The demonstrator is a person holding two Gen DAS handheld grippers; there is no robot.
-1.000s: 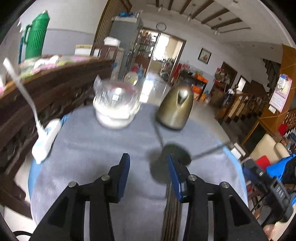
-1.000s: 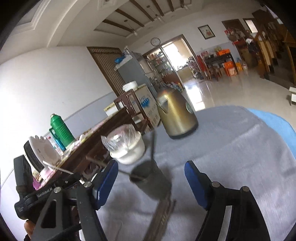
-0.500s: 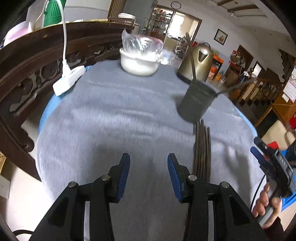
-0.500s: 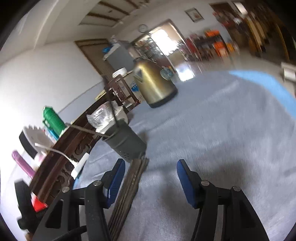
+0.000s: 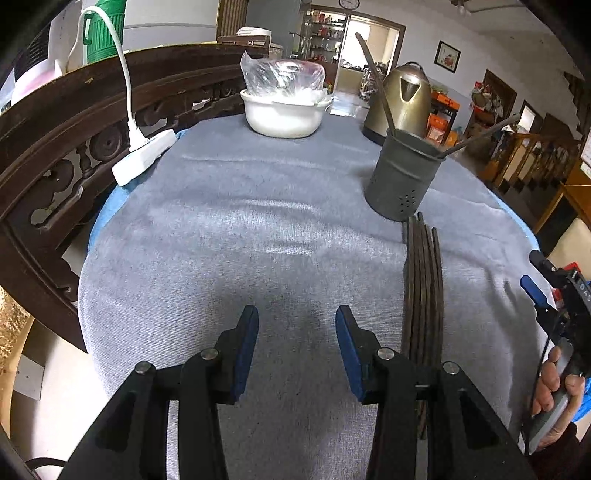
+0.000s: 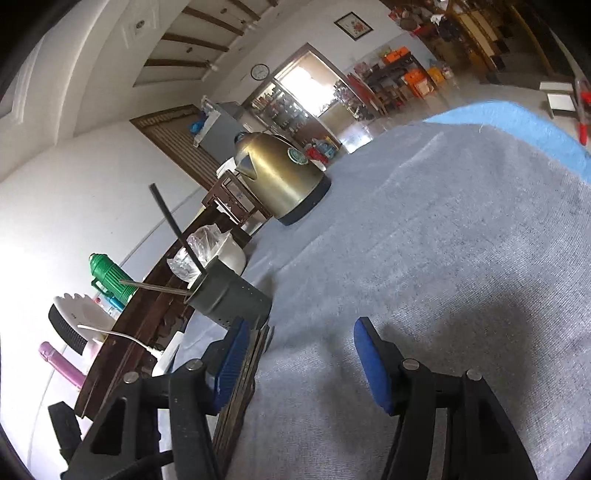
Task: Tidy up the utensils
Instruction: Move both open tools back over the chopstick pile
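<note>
The chopsticks (image 5: 423, 280) are laid in a bundle on the grey cloth (image 5: 258, 229) just before the holder (image 5: 402, 177), ready for loading; both the left gripper (image 5: 297, 347) and right gripper (image 6: 299, 365) are held parted, nothing grasped

Two low wrist views, shared holder (image 5: 402, 177)

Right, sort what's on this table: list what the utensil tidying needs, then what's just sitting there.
For the job:
- loose chopsticks lying flat on the cloth
- grey holder, two sticks already in it

Just lying about:
- gold kettle
- white bowl with a plastic bag
- power strip
- green flask
</note>
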